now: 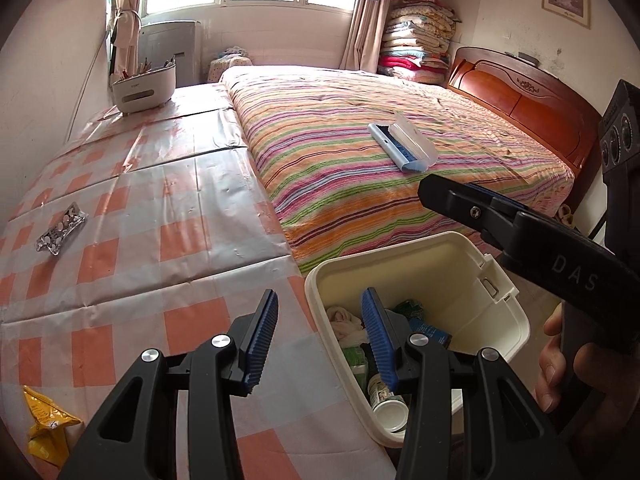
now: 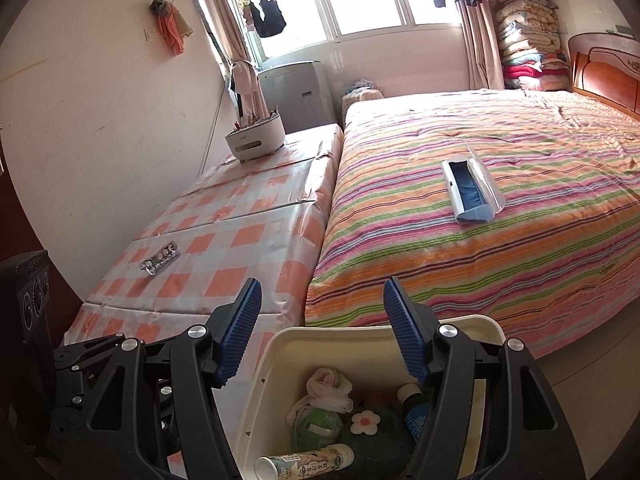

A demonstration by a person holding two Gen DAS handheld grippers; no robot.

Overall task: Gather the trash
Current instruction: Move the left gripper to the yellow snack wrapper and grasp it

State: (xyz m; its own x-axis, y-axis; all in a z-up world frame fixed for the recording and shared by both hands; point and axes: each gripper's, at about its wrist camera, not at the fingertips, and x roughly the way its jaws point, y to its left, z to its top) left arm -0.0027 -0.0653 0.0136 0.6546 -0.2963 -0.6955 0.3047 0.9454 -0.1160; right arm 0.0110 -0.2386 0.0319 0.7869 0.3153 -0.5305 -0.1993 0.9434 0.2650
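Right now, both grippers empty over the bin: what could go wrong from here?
1. The bin stands at the edge of the checked table, beside the bed; a knock from the left gripper or right gripper could perhaps tip it.
2. The foil pill pack lies flat, so the pads may slide over it.
3. The yellow wrapper sits at the frame's edge, easy to miss.

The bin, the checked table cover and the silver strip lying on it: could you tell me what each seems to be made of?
Bin: cream moulded plastic, by its smooth matt walls and moulded latch slot.
Checked table cover: likely vinyl or oilcloth; it shines and holds sharp fold creases.
Silver strip: probably a foil blister pack; crinkled metallic sheen with round white bumps, though too small to be sure.
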